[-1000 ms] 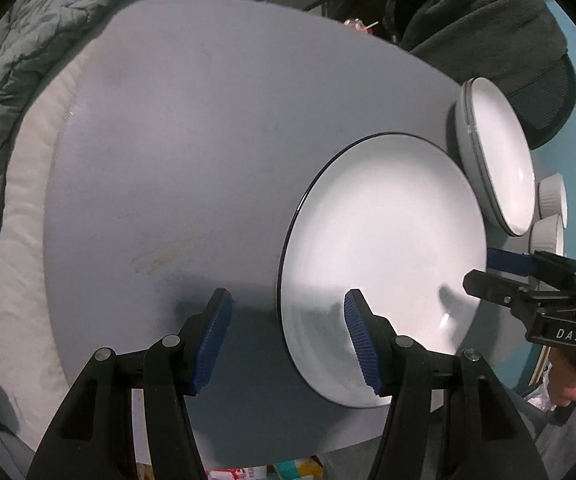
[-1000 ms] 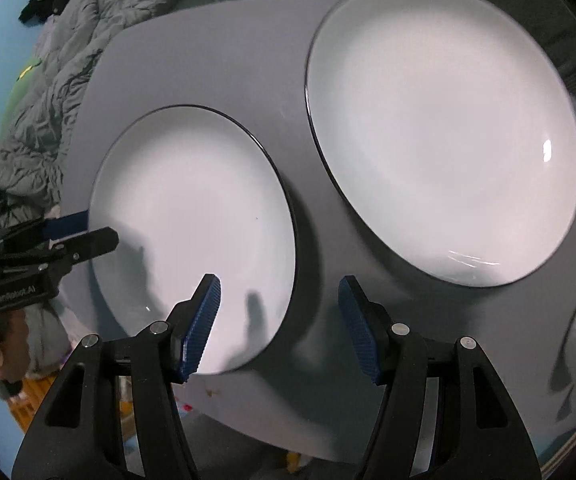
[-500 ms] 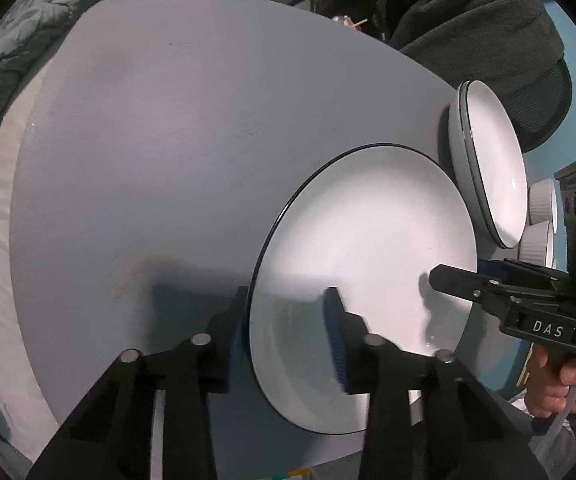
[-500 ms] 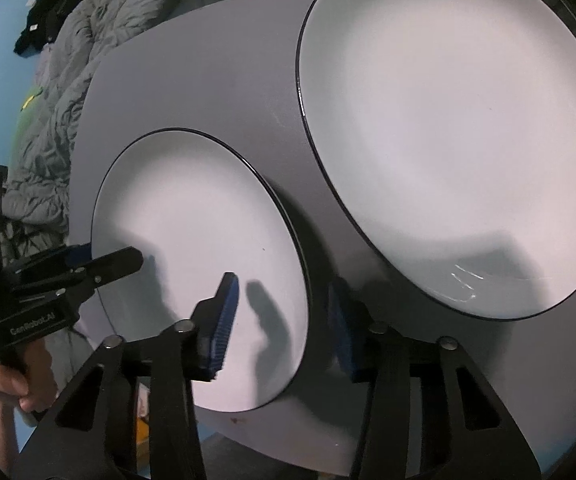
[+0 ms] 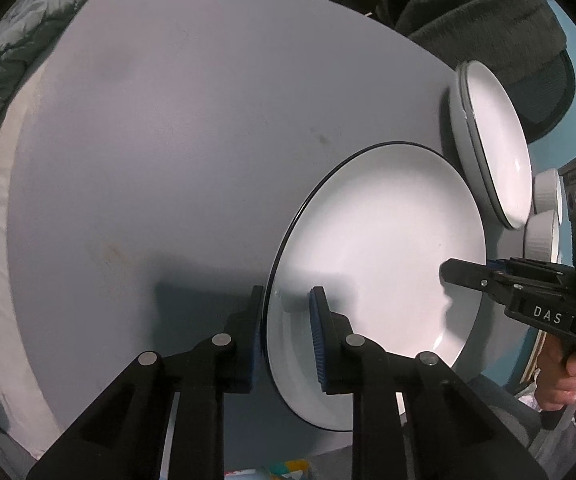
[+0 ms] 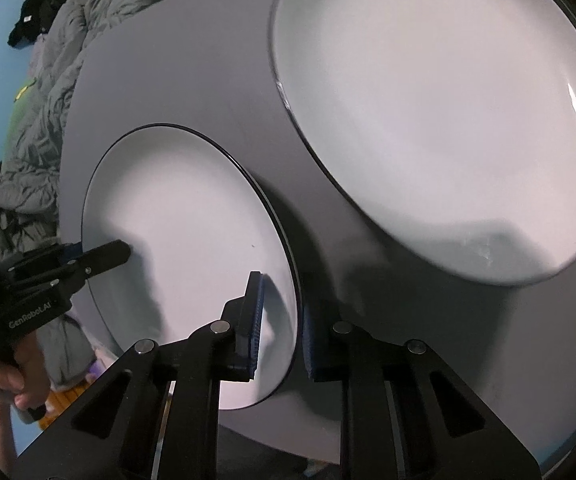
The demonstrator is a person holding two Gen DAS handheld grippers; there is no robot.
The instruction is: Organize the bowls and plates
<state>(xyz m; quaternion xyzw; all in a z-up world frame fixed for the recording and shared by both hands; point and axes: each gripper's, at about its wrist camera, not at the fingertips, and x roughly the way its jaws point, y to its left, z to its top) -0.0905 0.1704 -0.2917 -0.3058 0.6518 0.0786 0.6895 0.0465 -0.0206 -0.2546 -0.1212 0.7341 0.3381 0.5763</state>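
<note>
Left gripper point(image 5: 286, 328) and right gripper point(image 6: 280, 320) are both pinching opposite rims of the dark-rimmed plate point(image 5: 384, 248), jaws narrowed.

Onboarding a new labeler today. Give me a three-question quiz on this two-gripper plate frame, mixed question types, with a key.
1. True or false: the left gripper and the right gripper straddle opposite edges of the same plate.
2. Multiple choice: what sits beyond that plate in the right wrist view? A) a mug B) a larger plate C) a pan
3. Fill in: two small white ribbed ___ stand at the table edge in the left wrist view.

Key: 1 true; 2 B; 3 bowls
</note>
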